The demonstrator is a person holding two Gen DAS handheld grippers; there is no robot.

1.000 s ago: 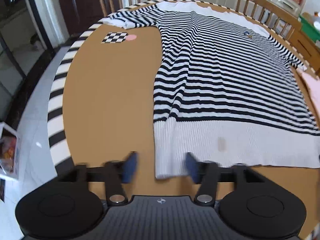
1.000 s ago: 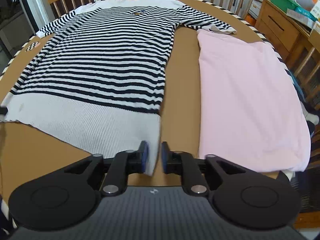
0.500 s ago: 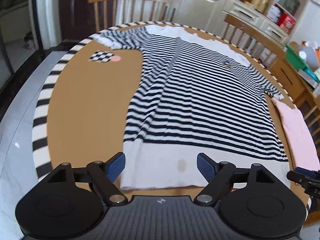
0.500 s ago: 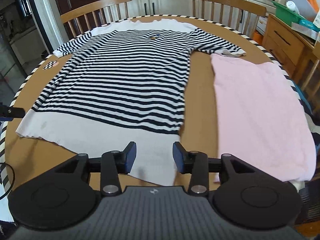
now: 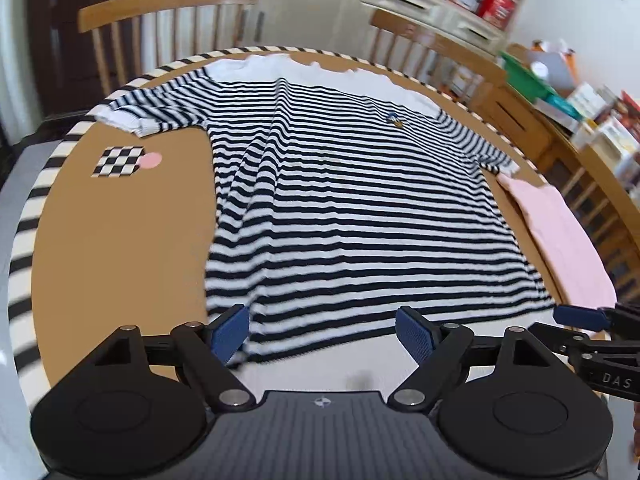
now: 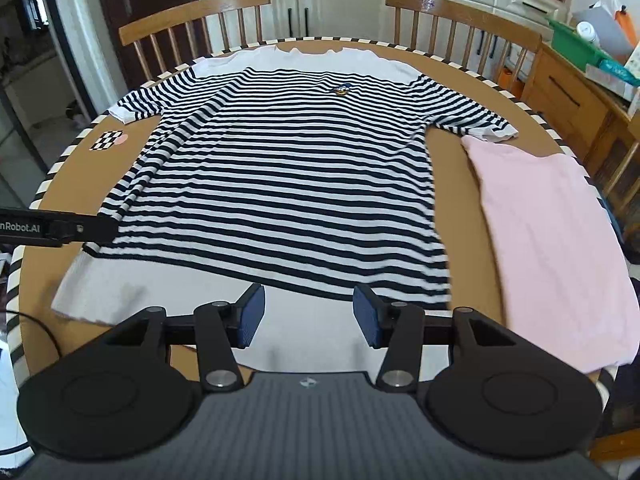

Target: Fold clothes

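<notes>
Striped sweater (image 6: 288, 184) flat on table (image 5: 116, 240): soft, limp knit. My left claw (image 5: 322, 334), right claw (image 6: 306, 316) just spread, empty; best grip white hem (image 6: 120, 292) corners.

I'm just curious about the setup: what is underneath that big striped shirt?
The striped shirt lies spread flat on a round brown table with a black-and-white striped rim. Bare tabletop shows around it. Whatever lies directly beneath the fabric is covered and cannot be seen.
</notes>
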